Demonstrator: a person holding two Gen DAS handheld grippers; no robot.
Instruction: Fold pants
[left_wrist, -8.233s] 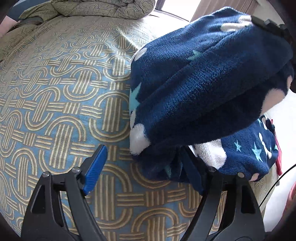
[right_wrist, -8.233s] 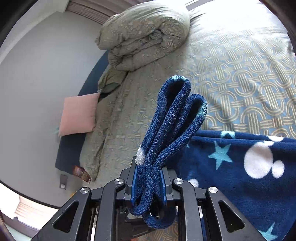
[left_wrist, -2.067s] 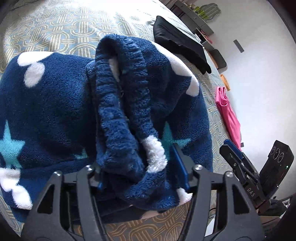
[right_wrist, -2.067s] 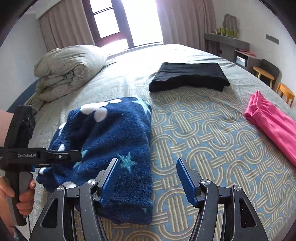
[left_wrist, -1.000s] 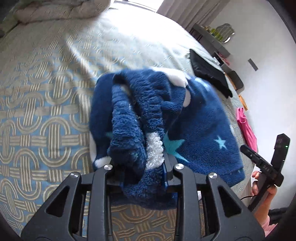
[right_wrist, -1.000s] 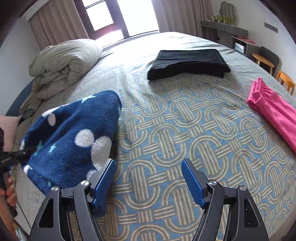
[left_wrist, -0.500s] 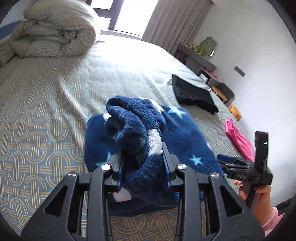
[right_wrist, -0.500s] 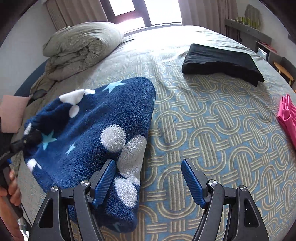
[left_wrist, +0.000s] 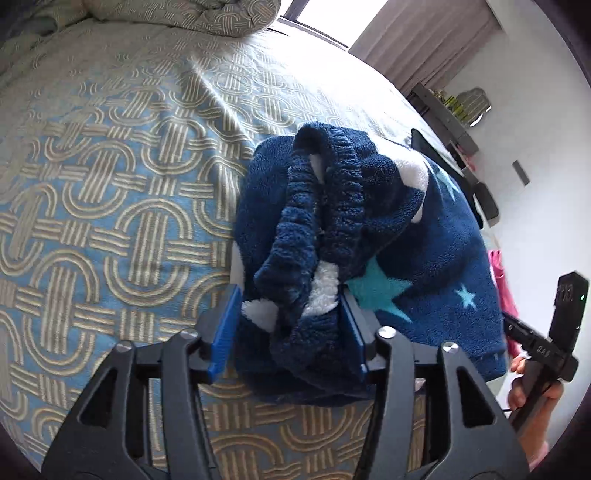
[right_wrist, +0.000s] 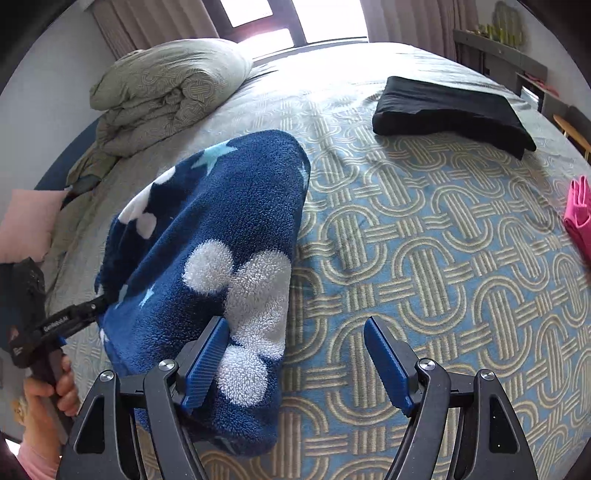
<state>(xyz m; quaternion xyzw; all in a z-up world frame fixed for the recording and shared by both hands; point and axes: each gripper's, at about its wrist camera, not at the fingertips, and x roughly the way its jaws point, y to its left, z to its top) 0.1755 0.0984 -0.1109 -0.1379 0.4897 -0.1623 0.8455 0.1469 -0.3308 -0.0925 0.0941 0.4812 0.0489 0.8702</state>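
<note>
The navy fleece pants (left_wrist: 424, 240), printed with white dots and teal stars, lie folded in a bundle on the patterned bedspread (left_wrist: 110, 221). Their bunched waistband sits between the jaws of my left gripper (left_wrist: 288, 310), which are opening. A thin gap shows at the left pad (left_wrist: 221, 328), while fabric still rests against the right pad. In the right wrist view the pants (right_wrist: 207, 221) rise in a hump at the left. My right gripper (right_wrist: 295, 328) stands open over bare bedspread beside the pants, its left finger brushing the fleece edge.
A folded black garment (right_wrist: 450, 107) lies at the far right of the bed, and a pink garment (right_wrist: 580, 218) at the right edge. A rolled duvet (right_wrist: 166, 85) and a pink pillow (right_wrist: 26, 221) sit at the head. Shelves and chairs stand by the wall.
My left gripper's jaws have widened around the waistband and it has come down closer to the bed. The pants bundle has settled onto the bedspread. The right gripper has hardly moved.
</note>
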